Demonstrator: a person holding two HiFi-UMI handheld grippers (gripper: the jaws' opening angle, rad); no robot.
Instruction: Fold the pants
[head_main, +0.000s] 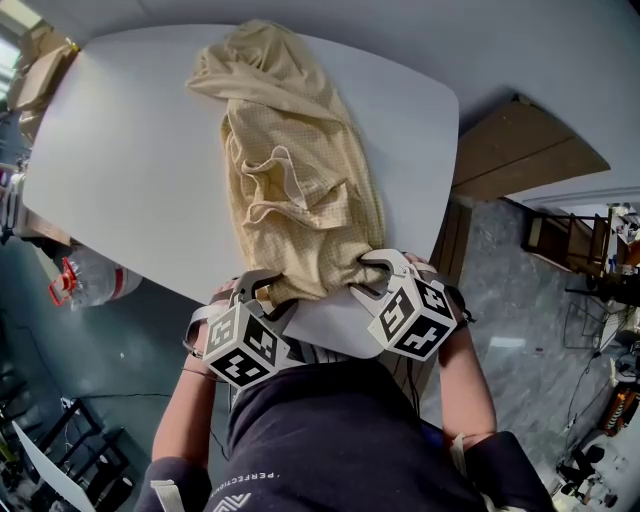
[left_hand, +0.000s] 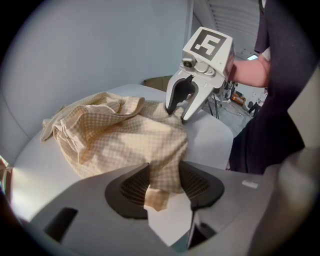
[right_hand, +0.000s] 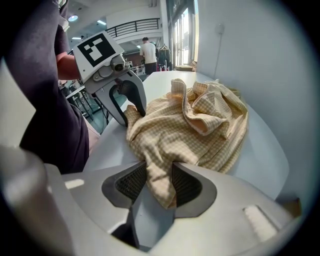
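Pants (head_main: 300, 170) lie bunched along the table (head_main: 130, 170), one end at its near edge; left gripper (head_main: 268, 296) and right gripper (head_main: 362, 278) each pinch that end; best to hold both grips firm, spread it taut, lift evenly

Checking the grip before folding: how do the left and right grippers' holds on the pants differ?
The left gripper pinches a wider, flatter band of the pants; the right gripper pinches a narrower, bunched fold. The left gripper takes the near-left corner, the right gripper the near-right. Both grip its near edge.
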